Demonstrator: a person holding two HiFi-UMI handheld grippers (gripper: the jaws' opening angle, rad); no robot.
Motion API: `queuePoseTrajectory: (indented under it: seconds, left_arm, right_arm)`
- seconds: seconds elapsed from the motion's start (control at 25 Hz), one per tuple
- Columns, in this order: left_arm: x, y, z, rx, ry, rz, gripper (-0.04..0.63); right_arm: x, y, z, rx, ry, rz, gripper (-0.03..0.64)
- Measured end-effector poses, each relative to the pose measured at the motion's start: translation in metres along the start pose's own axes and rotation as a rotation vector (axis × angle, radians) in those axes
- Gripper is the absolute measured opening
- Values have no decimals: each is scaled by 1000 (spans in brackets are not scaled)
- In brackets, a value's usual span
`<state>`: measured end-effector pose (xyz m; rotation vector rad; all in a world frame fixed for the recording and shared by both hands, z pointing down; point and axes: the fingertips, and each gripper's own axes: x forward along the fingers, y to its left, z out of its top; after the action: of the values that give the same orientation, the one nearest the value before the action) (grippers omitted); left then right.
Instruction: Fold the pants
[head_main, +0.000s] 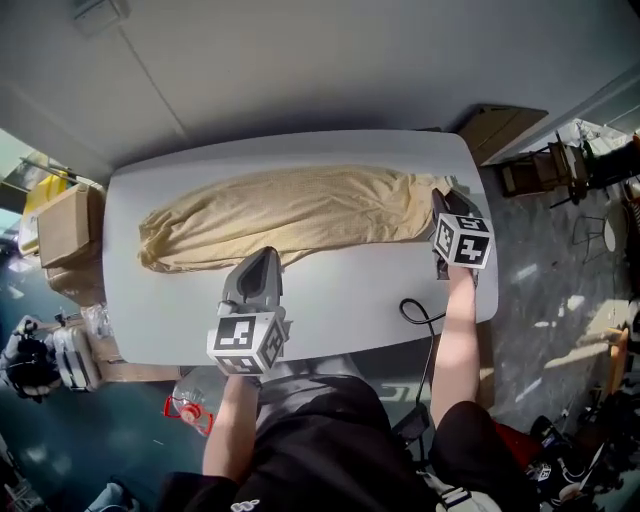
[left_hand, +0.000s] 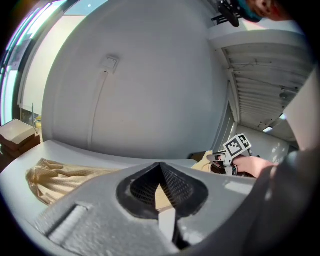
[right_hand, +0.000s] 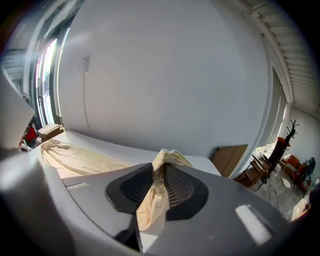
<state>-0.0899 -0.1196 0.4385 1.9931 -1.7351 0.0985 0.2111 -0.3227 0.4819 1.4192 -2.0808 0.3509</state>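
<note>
The beige pants (head_main: 300, 210) lie stretched lengthwise across the white table (head_main: 350, 290), one end at the left and the other at the right. My right gripper (head_main: 440, 198) is at their right end, shut on a bunched fold of the cloth. In the right gripper view that fold stands up between the jaws of the right gripper (right_hand: 161, 160), and the rest of the pants (right_hand: 75, 157) trails away to the left. My left gripper (head_main: 264, 255) hovers at the middle of the pants' near edge. Its jaws meet at the tips of the left gripper (left_hand: 160, 166); a beige sliver shows through the slit.
A cardboard box (head_main: 62, 222) stands off the table's left end. A black cable (head_main: 415, 312) loops over the front right edge. A flat cardboard piece (head_main: 500, 128) and a chair (head_main: 540, 170) stand beyond the right end. The person's legs are at the front edge.
</note>
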Motion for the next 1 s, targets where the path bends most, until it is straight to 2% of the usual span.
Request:
queuePoseTrajectory:
  seconds: [0.2, 0.4, 0.52, 0.6, 0.68, 0.8, 1.0]
  left_arm:
    - [-26, 36, 1, -45, -38, 82, 0]
    - [-46, 62, -1, -69, -52, 148, 0]
    - [-57, 77, -7, -79, -44, 179, 0]
    - [-62, 85, -12, -87, -33, 200, 0]
    - [-66, 91, -16, -93, -21, 217, 0]
    - [-67, 96, -17, -103, -4, 240, 0]
    - [-64, 95, -27, -90, 10, 216, 0]
  right_arm:
    - [20, 76, 32, -182, -13, 72, 80]
    - [36, 178, 35, -487, -21, 180, 81]
    - [45, 245, 2, -703, 16, 267, 83]
    - [52, 284, -36, -844, 76, 325, 84]
    - [58, 310, -76, -938, 147, 369, 86]
    - [66, 324, -114, -960, 207, 392, 86]
    - [67, 325, -119, -881, 212, 419, 87]
